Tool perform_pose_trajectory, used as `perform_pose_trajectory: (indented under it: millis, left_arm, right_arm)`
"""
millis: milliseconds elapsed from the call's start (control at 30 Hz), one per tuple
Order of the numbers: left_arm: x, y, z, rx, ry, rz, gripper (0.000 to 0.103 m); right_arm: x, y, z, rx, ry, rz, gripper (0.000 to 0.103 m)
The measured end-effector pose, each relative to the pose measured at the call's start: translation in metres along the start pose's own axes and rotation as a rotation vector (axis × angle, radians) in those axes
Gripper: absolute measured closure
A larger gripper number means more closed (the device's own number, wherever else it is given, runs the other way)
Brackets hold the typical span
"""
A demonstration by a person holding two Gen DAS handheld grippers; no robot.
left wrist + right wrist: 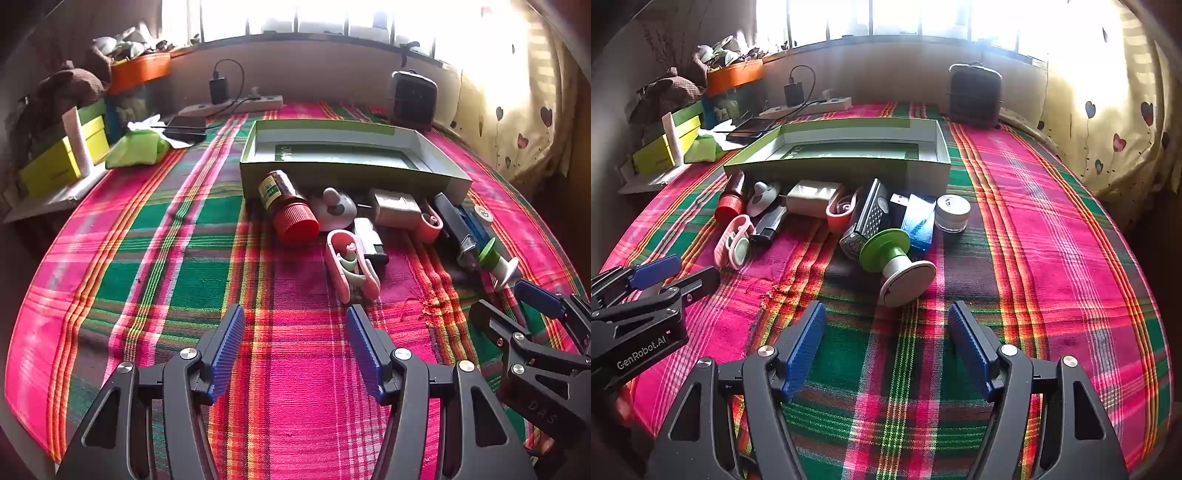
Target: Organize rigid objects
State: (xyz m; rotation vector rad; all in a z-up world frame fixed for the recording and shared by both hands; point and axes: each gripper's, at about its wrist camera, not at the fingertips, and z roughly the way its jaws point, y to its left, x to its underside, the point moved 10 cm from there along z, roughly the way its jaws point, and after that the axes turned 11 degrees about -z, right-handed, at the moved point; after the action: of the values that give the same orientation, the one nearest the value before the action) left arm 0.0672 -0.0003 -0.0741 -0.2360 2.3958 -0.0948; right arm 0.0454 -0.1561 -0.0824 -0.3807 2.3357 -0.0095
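The left gripper [295, 345] hangs low over the plaid cloth [155, 236] near its front edge, its blue-padded jaws spread wide with nothing between them. Just ahead of its right finger lies a pink clip-like case [351, 264], the nearest item of a row of small things. The right gripper [886, 343] is likewise spread wide and empty over the cloth's front part, and directly ahead of its gap lies a green-and-white spool [897, 264], tipped on its side with the white flange towards the fingers.

The row runs along the near wall of an open green box [842, 168], which sits towards the far middle of the cloth and holds only a dark printed sheet on its floor. From left to right the row has a brown bottle with a red cap [286, 206] on its side touching the box wall, a white round gadget [334, 208], a black lighter [768, 227], a white charger block [812, 197], a pink tape-like piece [842, 212], a dark perforated grater-like piece [866, 221], a blue box [919, 221] and a small white jar [953, 212]. The things crowd together, several touching.
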Motion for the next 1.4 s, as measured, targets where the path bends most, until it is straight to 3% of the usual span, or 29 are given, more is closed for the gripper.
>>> perform_pose_trajectory:
  millis: [1400]
  left_arm:
    - [0.0008,-0.0005,-0.0006,0.002,-0.01,0.001,0.046]
  right_arm:
    - [0.0003,-0.0001,-0.0005,-0.002,-0.003,0.002,0.034]
